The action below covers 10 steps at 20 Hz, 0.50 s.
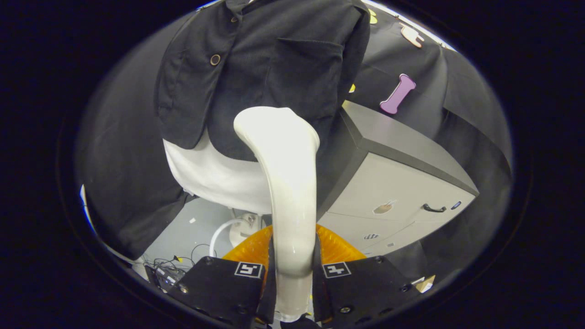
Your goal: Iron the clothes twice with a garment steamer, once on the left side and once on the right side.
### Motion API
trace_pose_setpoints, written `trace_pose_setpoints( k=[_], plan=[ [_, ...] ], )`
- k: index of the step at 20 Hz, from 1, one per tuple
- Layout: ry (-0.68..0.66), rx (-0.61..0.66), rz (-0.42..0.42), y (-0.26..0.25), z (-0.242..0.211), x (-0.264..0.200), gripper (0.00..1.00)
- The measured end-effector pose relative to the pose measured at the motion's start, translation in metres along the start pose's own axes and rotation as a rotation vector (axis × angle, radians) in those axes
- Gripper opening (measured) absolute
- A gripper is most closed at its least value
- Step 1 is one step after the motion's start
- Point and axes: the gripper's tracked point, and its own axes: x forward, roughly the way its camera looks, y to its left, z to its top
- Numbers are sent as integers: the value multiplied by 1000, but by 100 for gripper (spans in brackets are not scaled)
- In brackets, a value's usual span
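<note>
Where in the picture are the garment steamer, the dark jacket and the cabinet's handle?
garment steamer (292, 183): gripper view, on its white neck.
dark jacket (256, 64): gripper view, on the front panel.
cabinet handle (434, 209): gripper view, on the handle's middle.

Cream-white garment steamer (285, 183), black jacket (265, 68) over white garment (215, 176), grey-topped beige cabinet (397, 183)

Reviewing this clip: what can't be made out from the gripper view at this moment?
- Steamer: its head's face points away toward the black jacket, so contact and steam cannot be judged.
- Gripper: both fingers press the steamer handle; its lower end is hidden between them.
- Jacket's collar is cut off above.
- Cables on the floor are too small to identify.
- Cabinet labels are too small to make out.
</note>
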Motion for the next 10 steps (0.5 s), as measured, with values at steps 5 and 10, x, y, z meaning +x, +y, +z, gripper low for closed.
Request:
trace_pose_setpoints(
  k=[5, 10],
  plan=[
    [-49, 9, 14, 3, 26, -26, 34],
    [-164, 32, 32, 14, 86, -78, 34]
  ],
)
